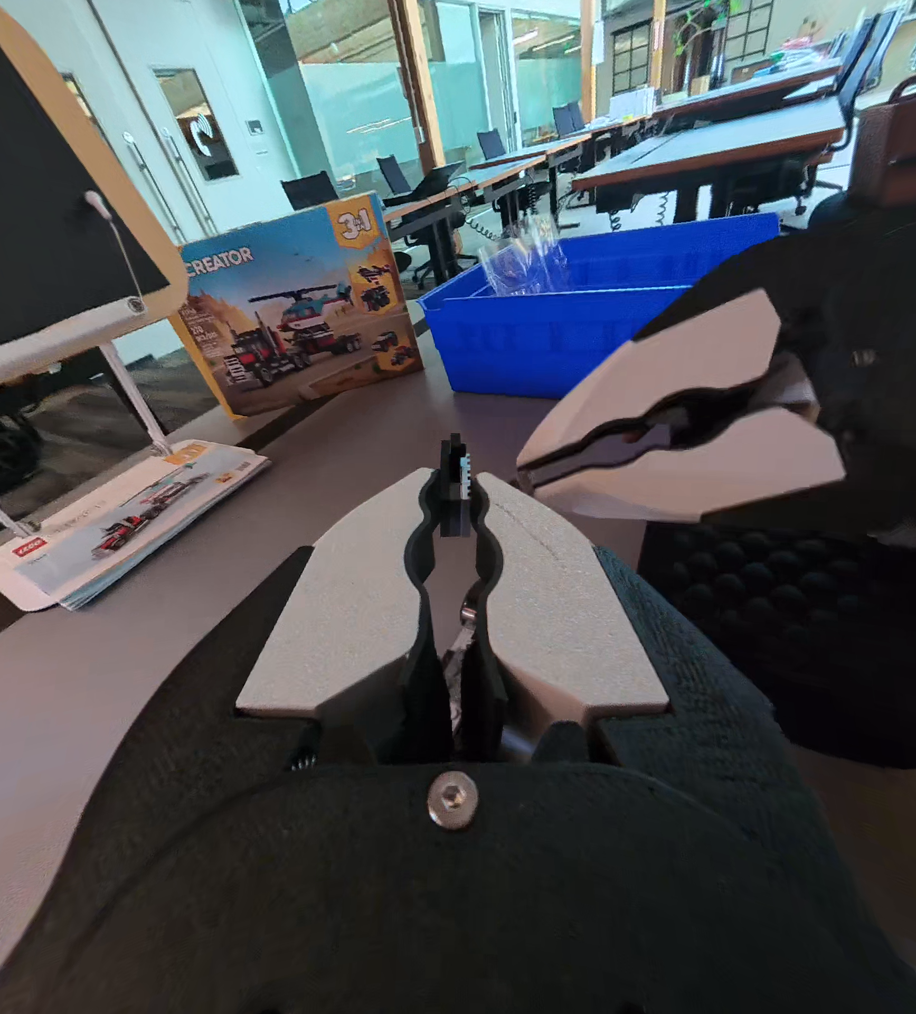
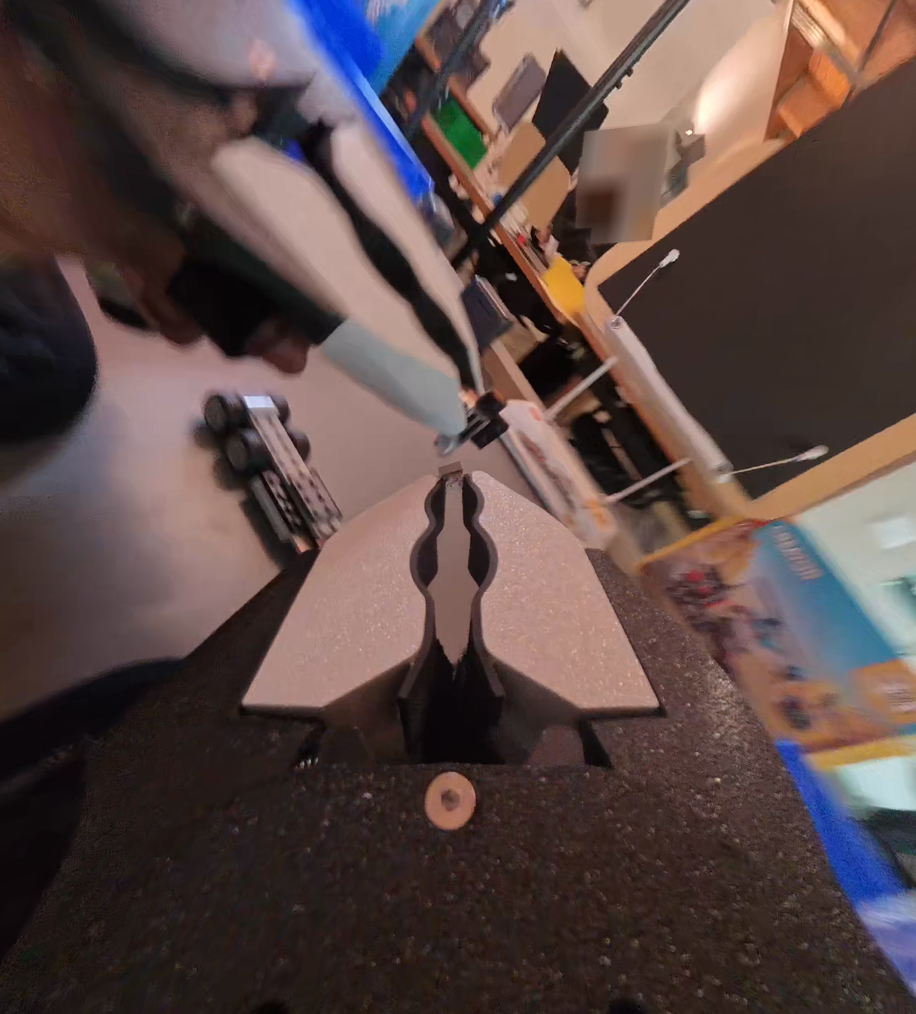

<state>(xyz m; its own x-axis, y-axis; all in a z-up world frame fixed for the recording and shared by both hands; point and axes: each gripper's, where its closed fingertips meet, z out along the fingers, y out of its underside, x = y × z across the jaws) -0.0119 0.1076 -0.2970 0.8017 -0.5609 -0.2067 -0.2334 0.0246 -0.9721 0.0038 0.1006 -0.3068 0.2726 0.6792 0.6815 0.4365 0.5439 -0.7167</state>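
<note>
Left gripper (image 1: 454, 483): fingers pinch a small black brick assembly (image 1: 454, 477) with a pale toothed piece on its side, held above the grey table (image 1: 335, 439).

Right gripper (image 2: 451, 478): fingers pinch a small grey piece (image 2: 450, 469) at the tips, just below the assembly.

A wheeled chassis (image 2: 269, 466) lies at 10 o'clock of the right gripper.

From the left gripper: booklet (image 1: 121, 516) at 9 o'clock, toy box (image 1: 296, 307) at 11, blue bin (image 1: 554, 324) at 1.

The left tool (image 1: 454, 488) pinches a small black block assembly (image 1: 455, 477); the right tool (image 2: 451, 483), tilted sideways near it, nips a tiny grey piece (image 2: 449, 469).
</note>
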